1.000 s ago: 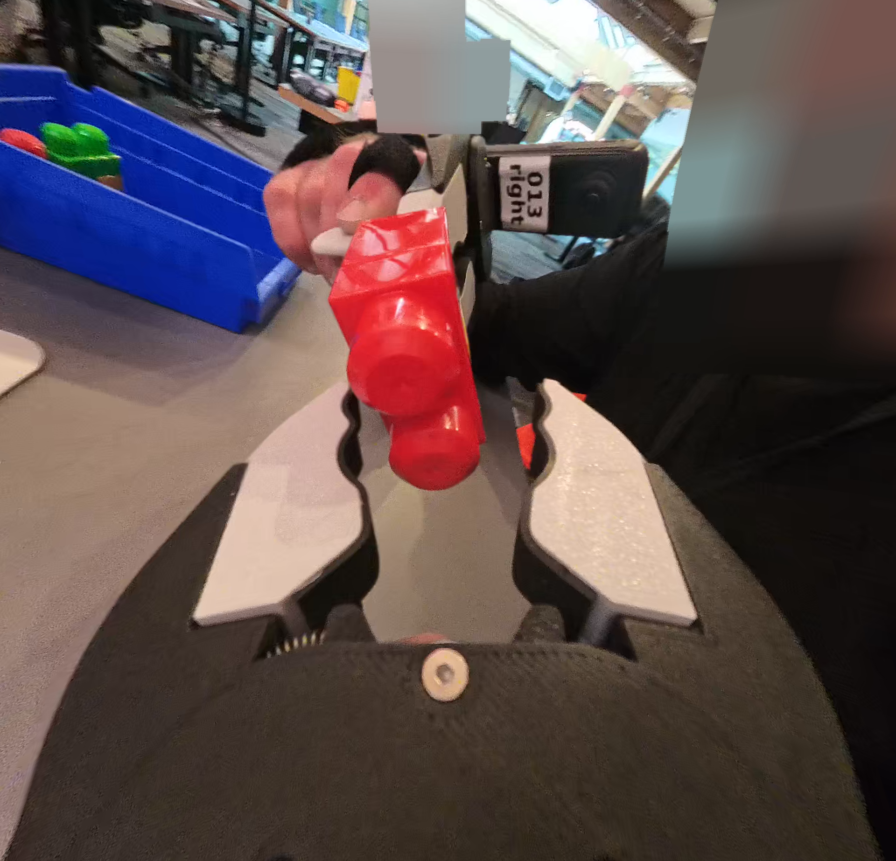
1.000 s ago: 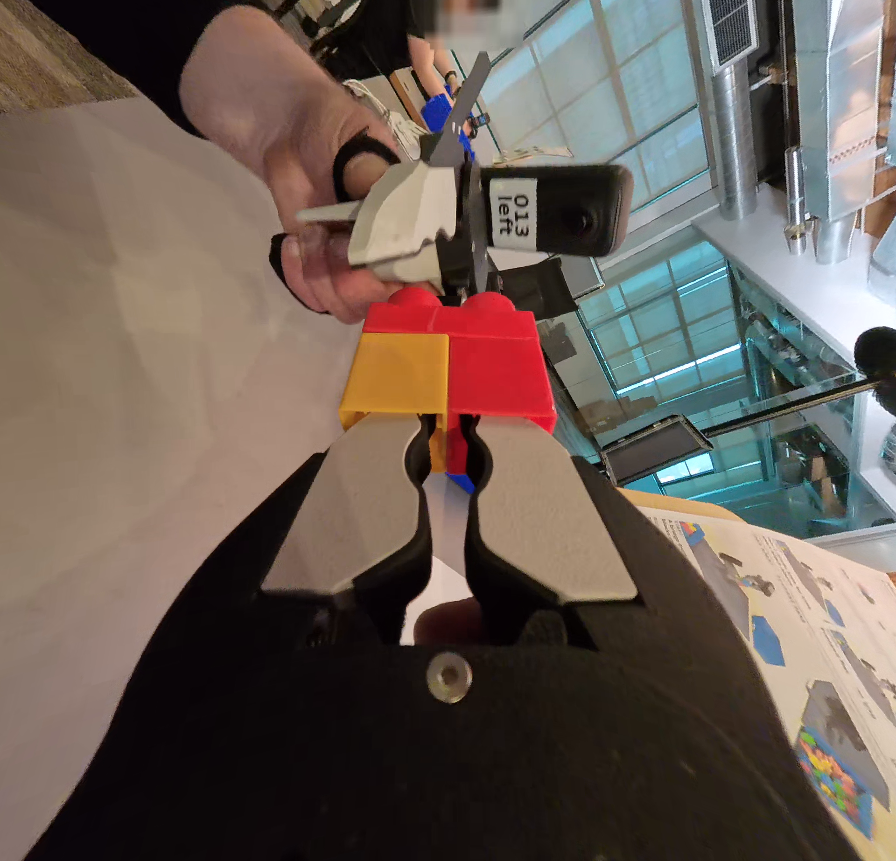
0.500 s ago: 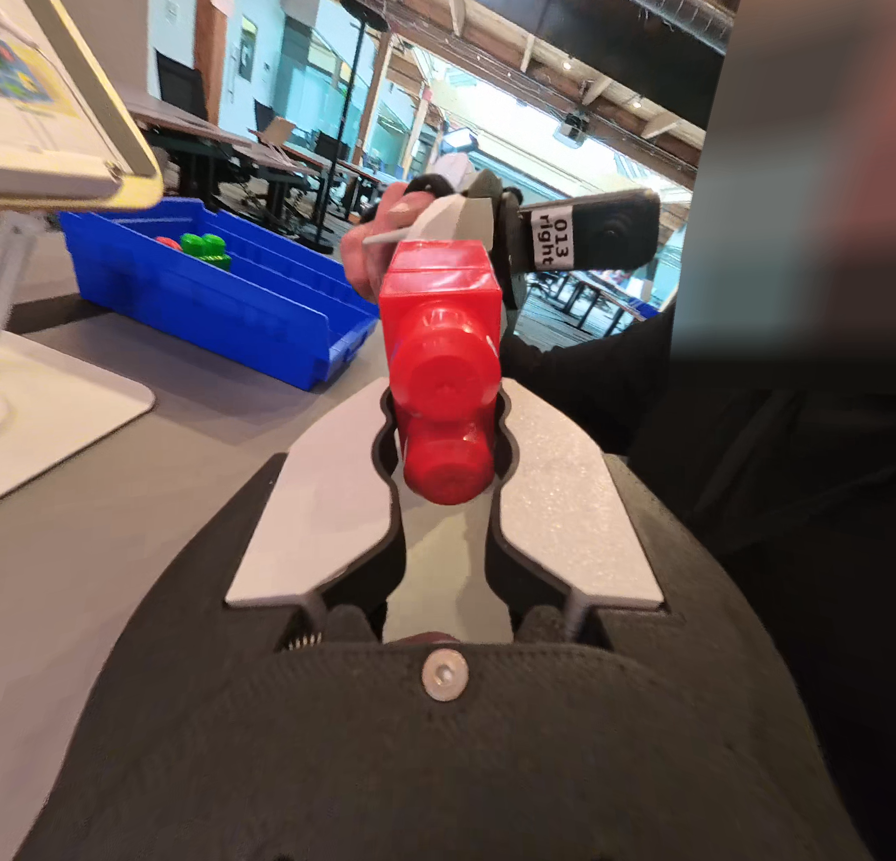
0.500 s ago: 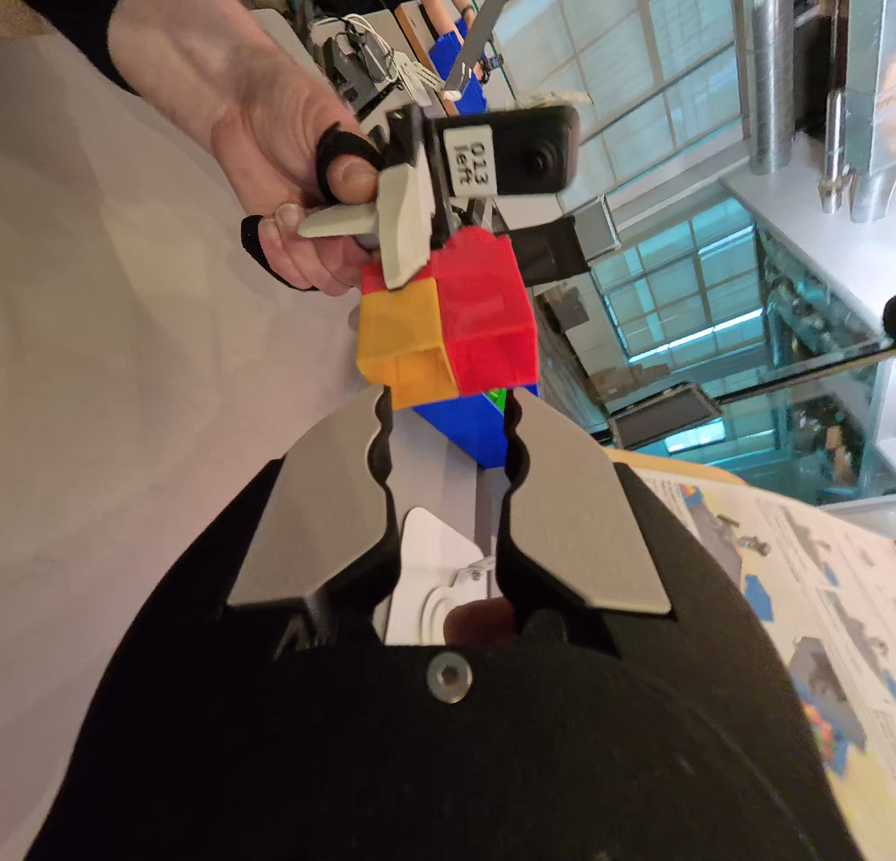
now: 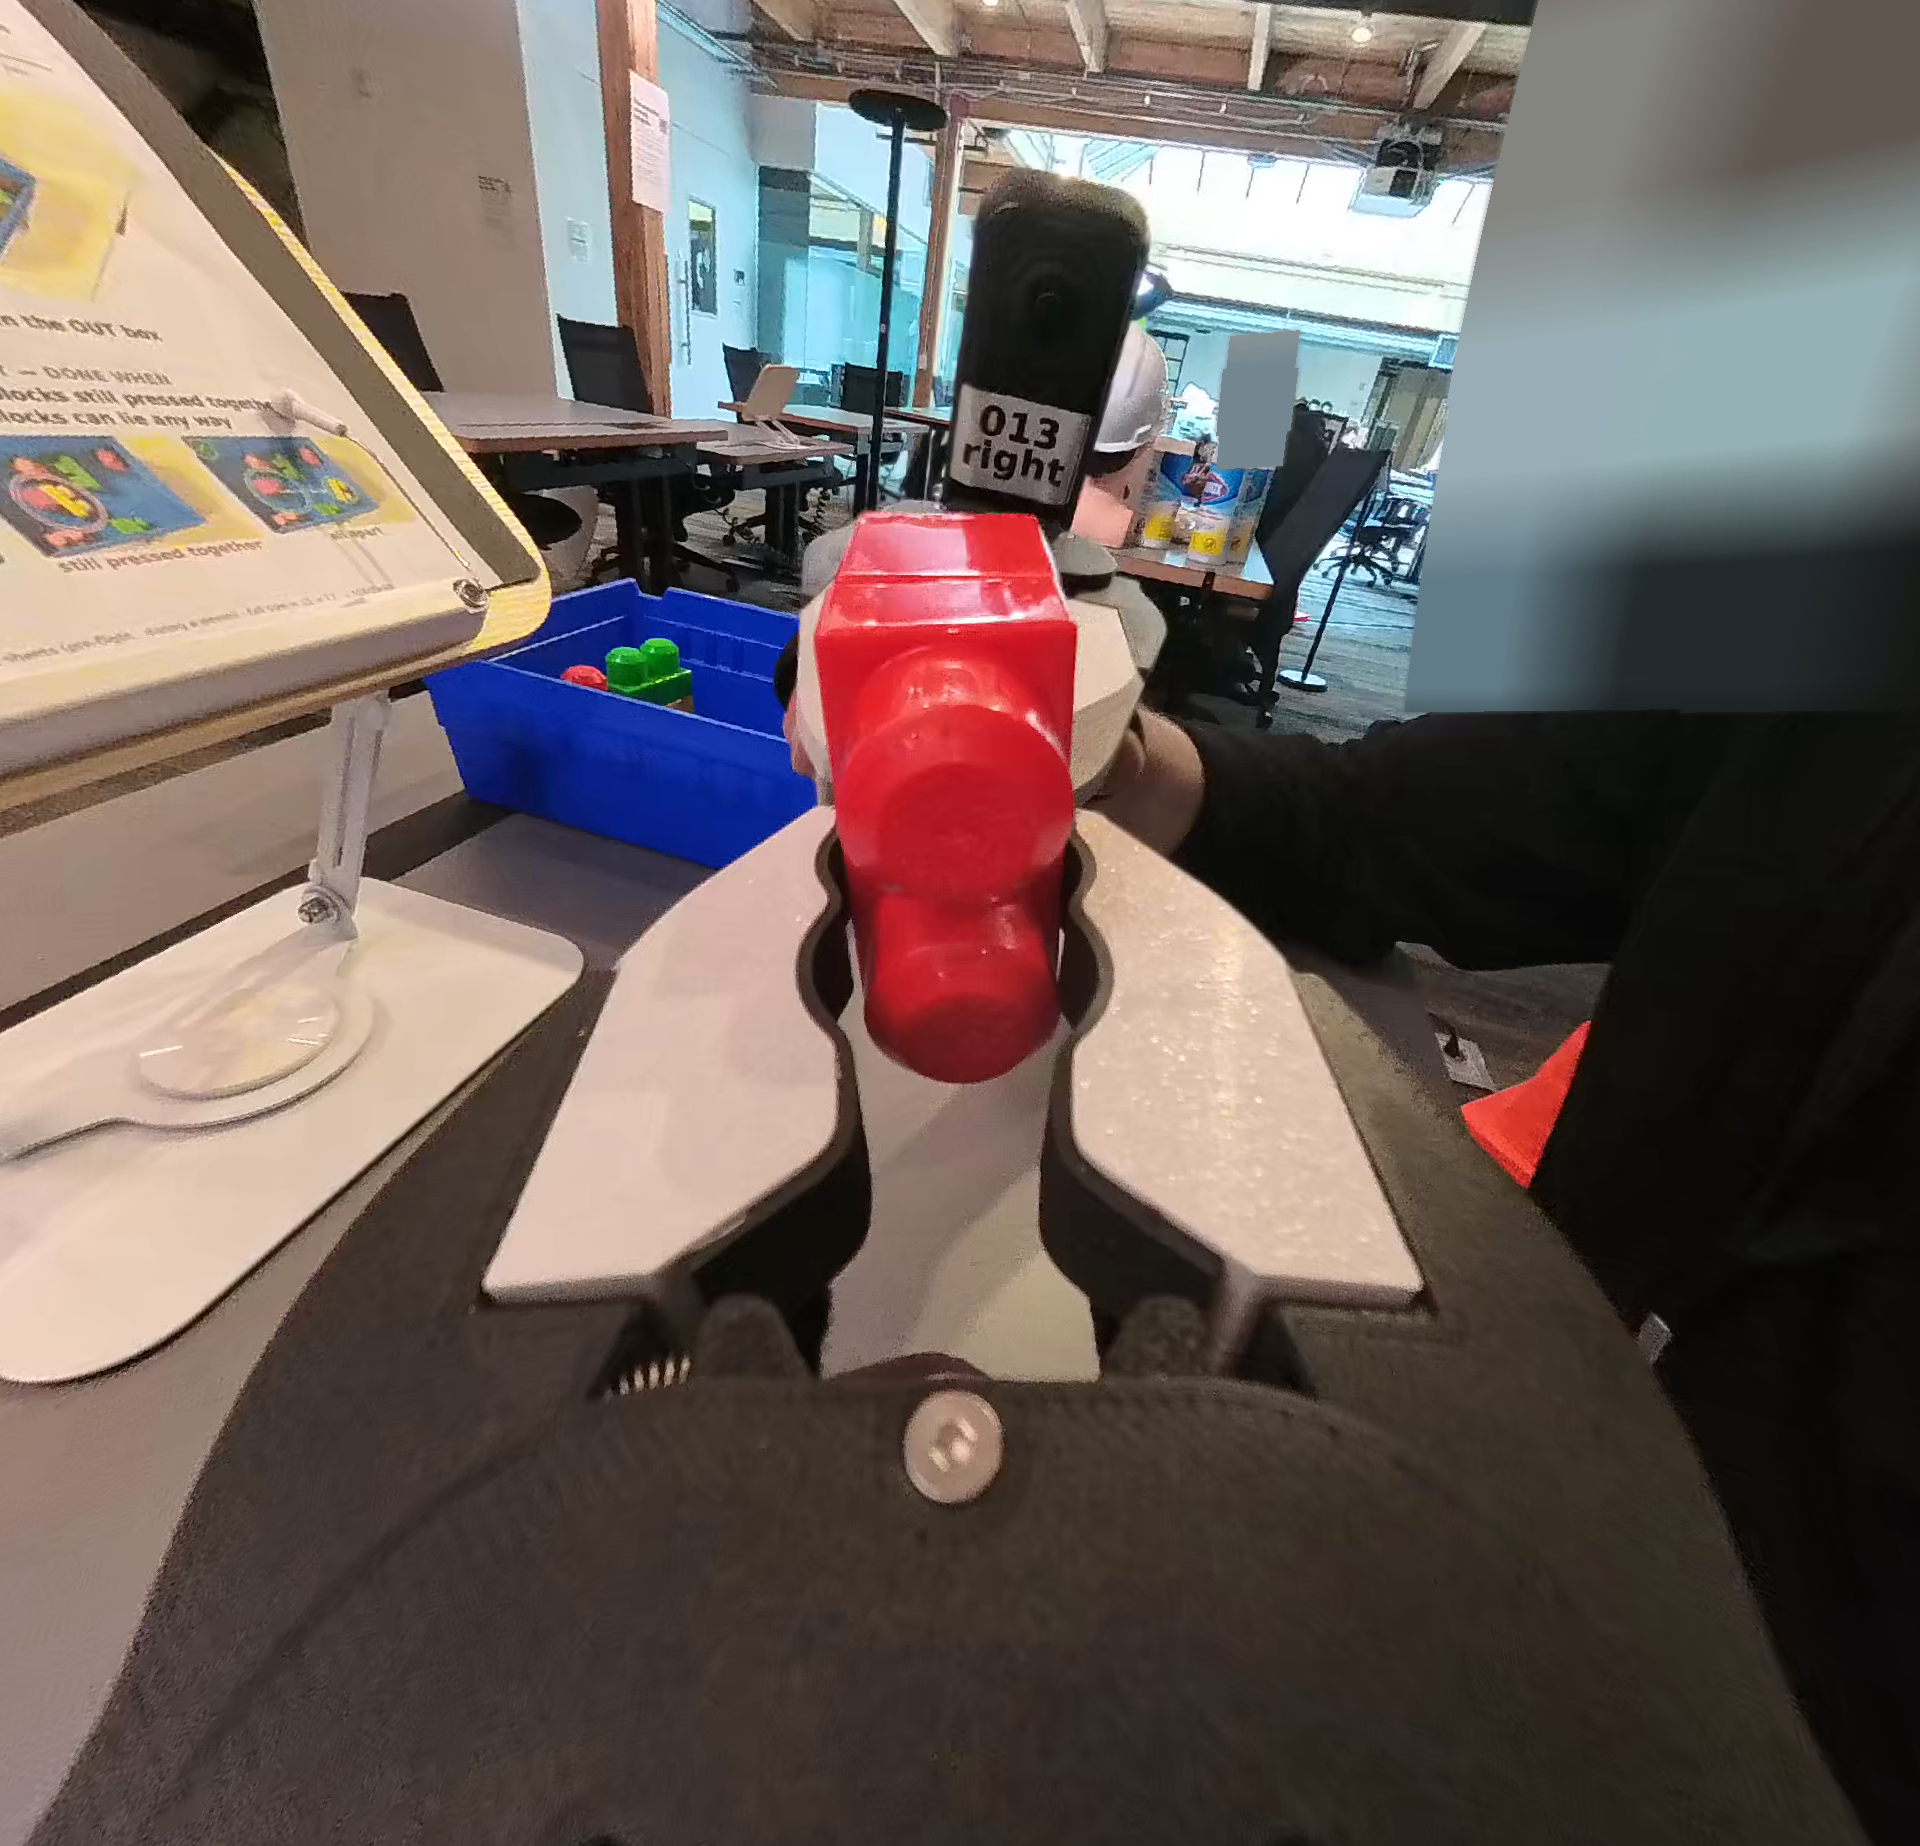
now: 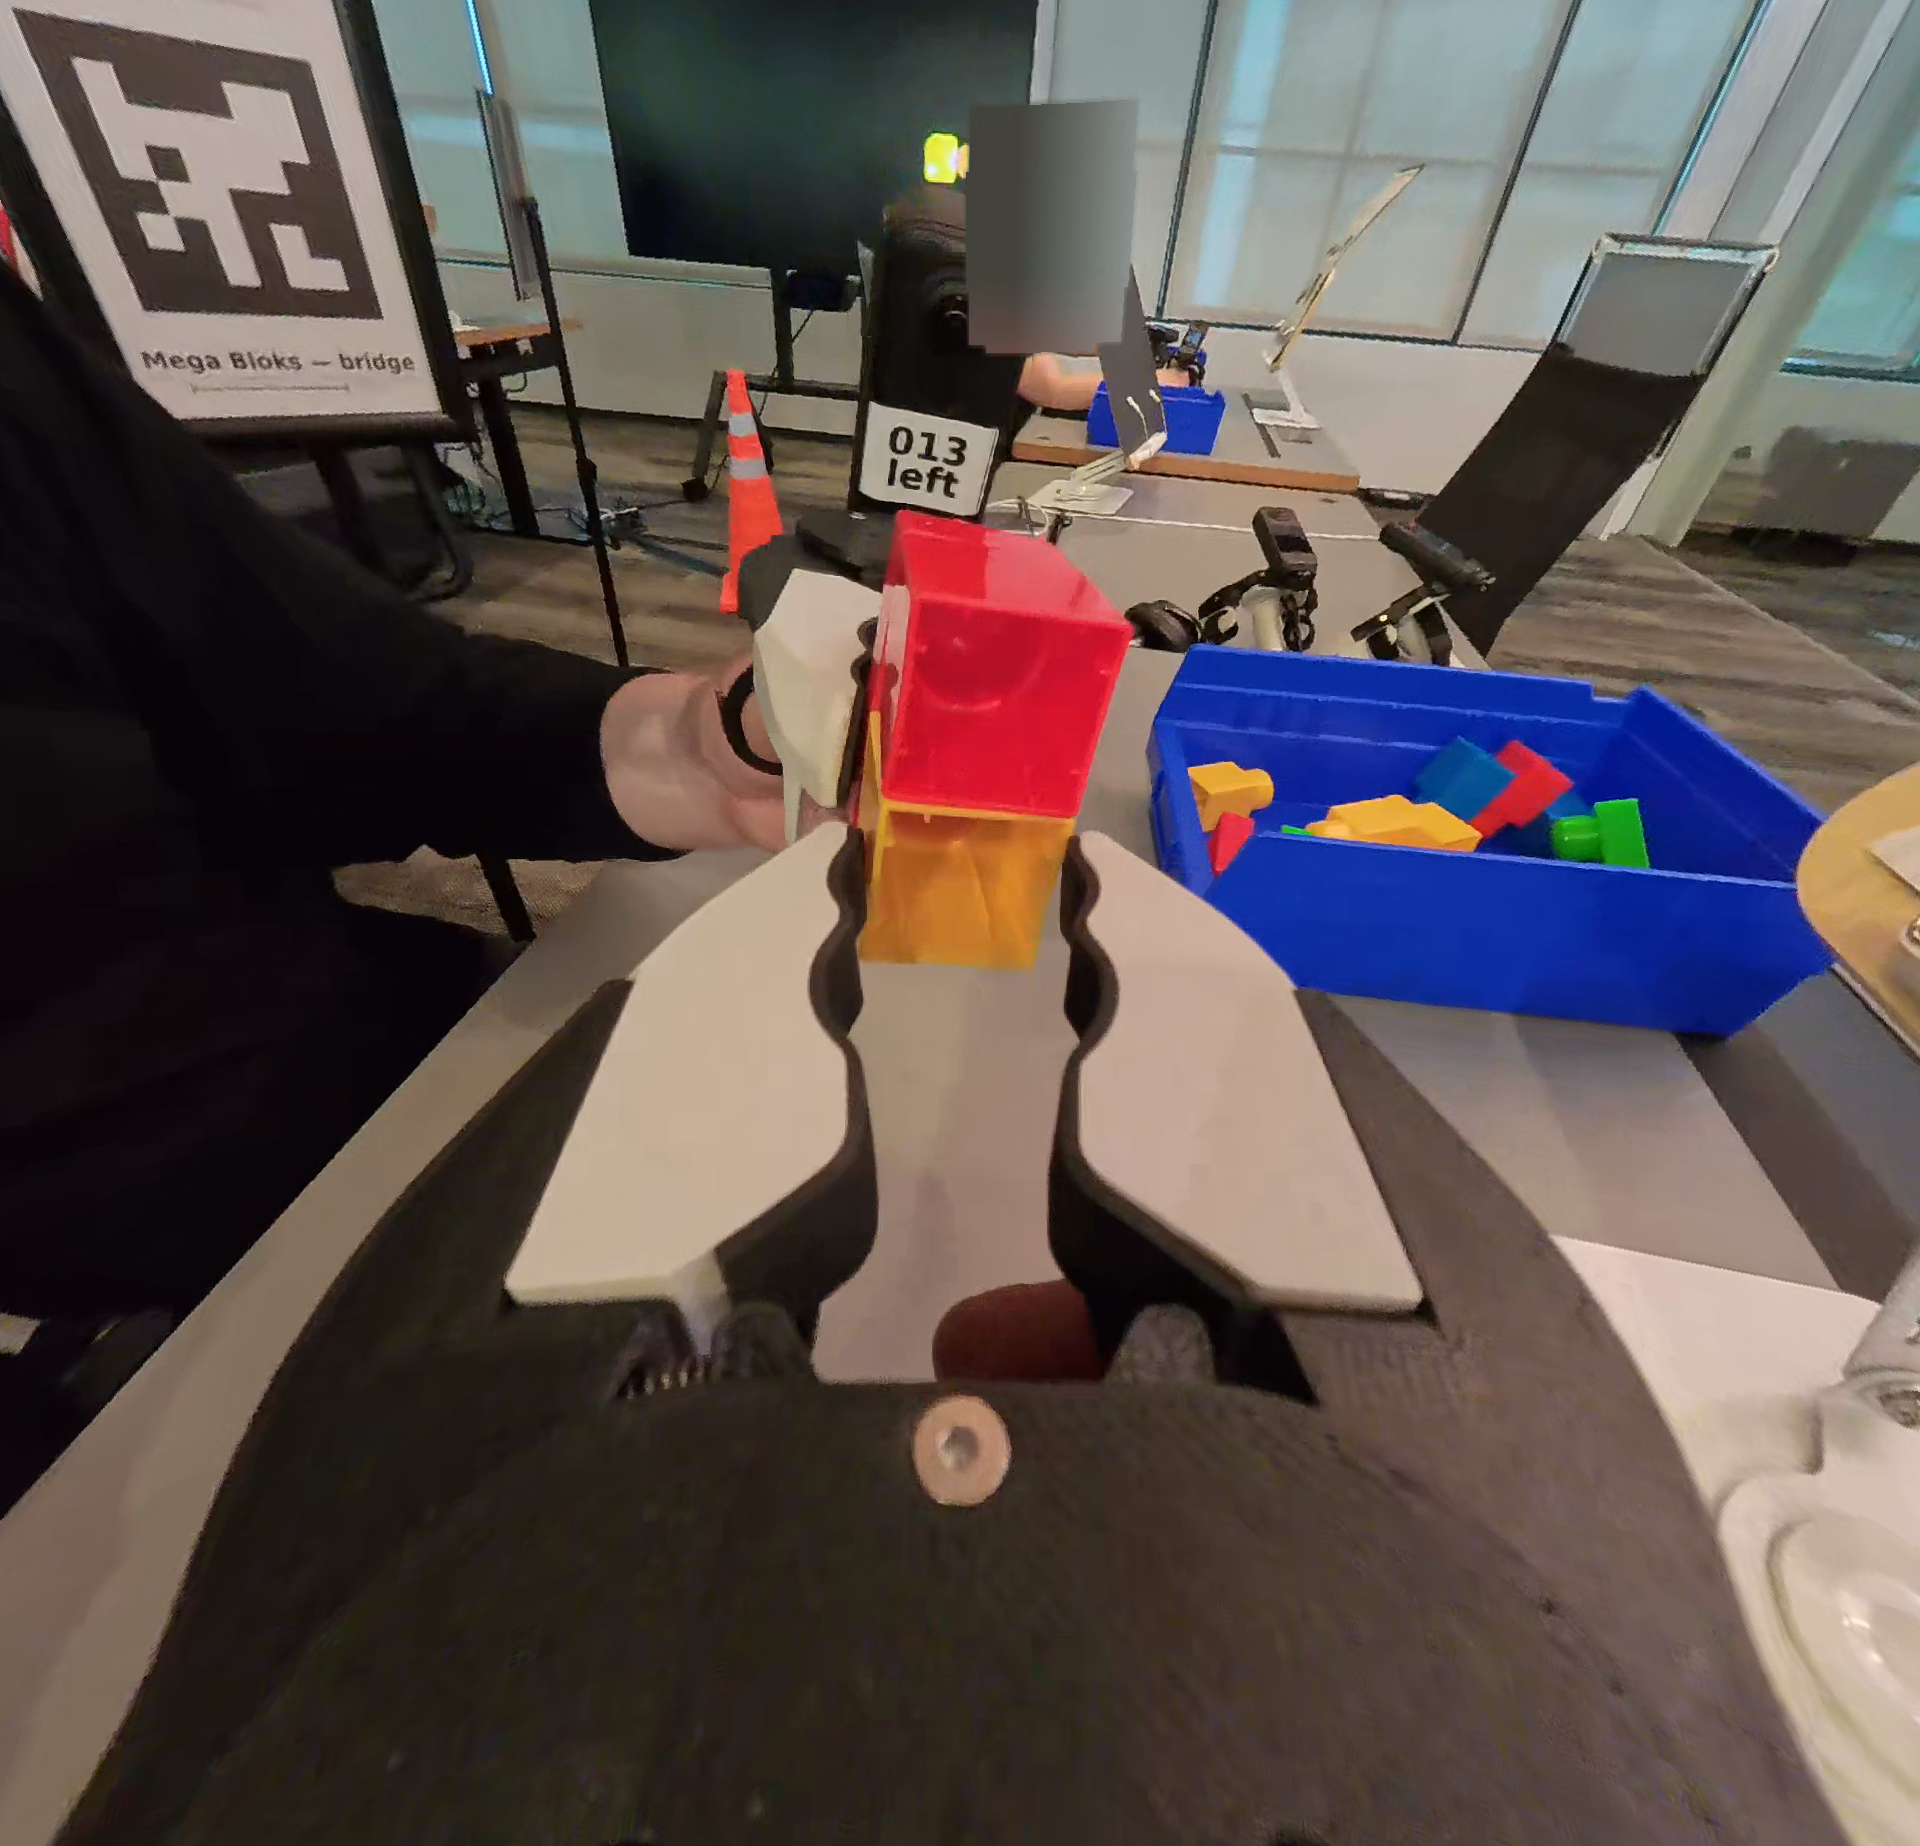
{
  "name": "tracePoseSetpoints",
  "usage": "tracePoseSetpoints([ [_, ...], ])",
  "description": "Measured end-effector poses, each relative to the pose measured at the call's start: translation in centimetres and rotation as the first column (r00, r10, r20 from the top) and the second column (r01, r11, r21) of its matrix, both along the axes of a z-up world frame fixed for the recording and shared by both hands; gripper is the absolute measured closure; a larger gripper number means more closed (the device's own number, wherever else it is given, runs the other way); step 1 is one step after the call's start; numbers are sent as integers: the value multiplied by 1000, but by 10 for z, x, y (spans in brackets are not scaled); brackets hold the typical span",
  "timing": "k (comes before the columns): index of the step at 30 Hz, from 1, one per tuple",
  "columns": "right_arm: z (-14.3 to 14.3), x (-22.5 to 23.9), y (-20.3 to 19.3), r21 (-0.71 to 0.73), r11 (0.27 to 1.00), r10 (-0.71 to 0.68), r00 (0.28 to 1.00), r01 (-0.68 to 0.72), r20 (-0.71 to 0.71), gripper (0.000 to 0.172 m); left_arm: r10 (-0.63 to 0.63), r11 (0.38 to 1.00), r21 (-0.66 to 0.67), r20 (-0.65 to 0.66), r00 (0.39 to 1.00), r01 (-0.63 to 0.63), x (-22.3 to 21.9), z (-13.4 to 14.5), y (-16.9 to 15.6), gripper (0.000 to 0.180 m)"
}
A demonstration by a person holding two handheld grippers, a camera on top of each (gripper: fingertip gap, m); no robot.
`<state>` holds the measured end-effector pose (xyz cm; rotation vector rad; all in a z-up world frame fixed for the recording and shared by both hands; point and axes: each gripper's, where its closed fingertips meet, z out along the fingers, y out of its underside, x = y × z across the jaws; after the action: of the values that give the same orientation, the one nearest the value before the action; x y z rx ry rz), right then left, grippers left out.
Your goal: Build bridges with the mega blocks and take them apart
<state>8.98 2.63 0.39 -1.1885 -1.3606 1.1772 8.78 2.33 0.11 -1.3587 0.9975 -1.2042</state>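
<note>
In the left wrist view my left gripper (image 5: pixel 951 861) is shut on a red two-stud block (image 5: pixel 945 674), studs facing the camera, held above the table. In the right wrist view a red block (image 6: pixel 992 695) and a yellow block (image 6: pixel 956 887) sit side by side on that piece, hollow undersides toward me. My right gripper (image 6: pixel 961 861) is shut on the yellow block, both pads against its sides. The left gripper (image 6: pixel 810 695) shows at the left of the stack, and the right gripper (image 5: pixel 1101 653) shows behind the red block.
A blue bin (image 5: pixel 623 757) holds a green block (image 5: pixel 649 669) and a red one. Another blue bin (image 6: pixel 1455 923) holds several loose blocks. An instruction board (image 5: pixel 208 394) stands on a white base (image 5: pixel 260 1069). An orange cone (image 6: pixel 750 487) stands on the floor beyond the grey table (image 6: pixel 1455 1121). Left and right tips are no more than a few centimetres apart.
My left jaws closed on the red block. My right jaws let go of their narrow pinch, opened, and closed on the yellow block. Both grippers turned level; the blue block seen earlier is out of sight.
</note>
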Motion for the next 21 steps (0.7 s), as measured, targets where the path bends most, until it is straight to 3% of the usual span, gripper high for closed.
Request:
tracePoseSetpoints([
  [15,-3,0,3,-91,996,13,1000,-13,-9,139,55,996,74,-27,998,-53,0,-2,2,144],
  [21,4,5,7,-75,997,18,999,-20,-37,129,49,999,19,-30,998,-49,2,-8,7,145],
])
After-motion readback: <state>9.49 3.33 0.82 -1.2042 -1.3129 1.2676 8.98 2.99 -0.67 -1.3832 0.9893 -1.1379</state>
